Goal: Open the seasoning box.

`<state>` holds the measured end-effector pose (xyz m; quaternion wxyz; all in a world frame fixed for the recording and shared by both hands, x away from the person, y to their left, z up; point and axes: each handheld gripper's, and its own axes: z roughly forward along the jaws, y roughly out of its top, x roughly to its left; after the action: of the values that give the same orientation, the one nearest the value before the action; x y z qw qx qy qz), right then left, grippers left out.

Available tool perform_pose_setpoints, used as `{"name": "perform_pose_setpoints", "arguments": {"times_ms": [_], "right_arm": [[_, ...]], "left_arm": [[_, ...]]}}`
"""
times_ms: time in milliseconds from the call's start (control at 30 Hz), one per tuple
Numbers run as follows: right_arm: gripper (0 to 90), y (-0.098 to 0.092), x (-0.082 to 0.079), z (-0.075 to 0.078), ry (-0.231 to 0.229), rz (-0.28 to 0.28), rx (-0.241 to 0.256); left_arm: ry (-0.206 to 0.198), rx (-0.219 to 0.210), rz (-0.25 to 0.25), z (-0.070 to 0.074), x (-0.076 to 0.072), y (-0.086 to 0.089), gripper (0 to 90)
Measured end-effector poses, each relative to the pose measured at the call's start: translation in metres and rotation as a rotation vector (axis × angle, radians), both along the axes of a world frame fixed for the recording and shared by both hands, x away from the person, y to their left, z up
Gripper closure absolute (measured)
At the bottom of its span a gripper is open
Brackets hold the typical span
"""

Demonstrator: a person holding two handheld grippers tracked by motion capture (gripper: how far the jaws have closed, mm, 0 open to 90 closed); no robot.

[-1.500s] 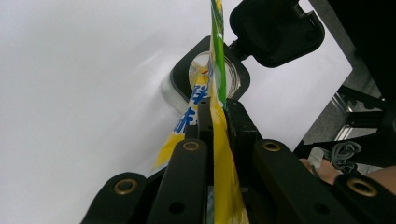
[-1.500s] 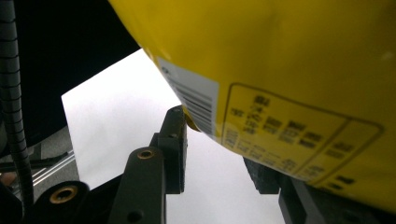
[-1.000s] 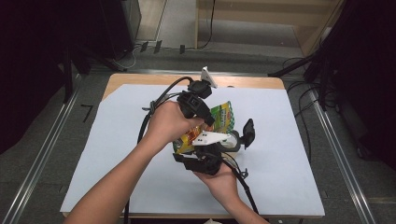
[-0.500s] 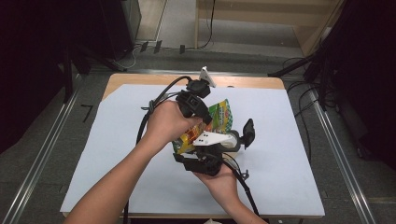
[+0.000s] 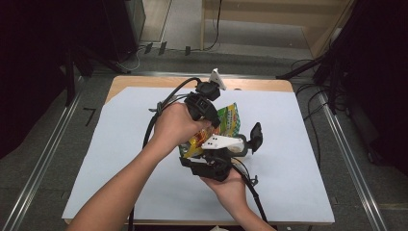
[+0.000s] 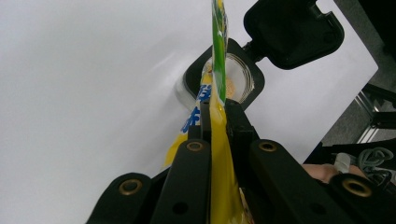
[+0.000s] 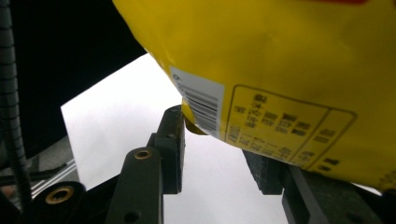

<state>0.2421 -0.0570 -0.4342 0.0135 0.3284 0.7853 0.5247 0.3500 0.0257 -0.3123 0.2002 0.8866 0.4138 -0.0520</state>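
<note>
Over the white-covered bench (image 5: 120, 159), amid dark room and floor cables, we hold the yellow snack pouch (image 6: 219, 154) above the open jar (image 6: 236, 79). Our left tool (image 6: 215, 116) is clamped on it; our right tool (image 7: 219, 154) stands wide beneath its corner. We should tilt slowly, keeping the mouth over the jar.

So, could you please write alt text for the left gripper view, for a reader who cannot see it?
The left gripper's two black jaws are shut on a yellow and green plastic snack bag, seen edge-on and held upright. Its upper end hangs over a small clear round container with a black rim, whose black hinged lid stands open, on a white table cover.
</note>
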Motion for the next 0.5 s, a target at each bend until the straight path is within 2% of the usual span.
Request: {"name": "perform_pose_setpoints", "arguments": {"times_ms": [333,500], "right_arm": [[61.5,0.0003,-0.0001,0.0016,0.004,0.002,-0.008],[60.8,0.0016,-0.0010,0.0029,-0.008,0.004,-0.020]], "left_arm": [[0.007,-0.011,0.000,-0.0006,0.0016,0.0016,89.7],[0.020,-0.016,0.003,-0.0007,0.0040,0.0036,89.6]]}}
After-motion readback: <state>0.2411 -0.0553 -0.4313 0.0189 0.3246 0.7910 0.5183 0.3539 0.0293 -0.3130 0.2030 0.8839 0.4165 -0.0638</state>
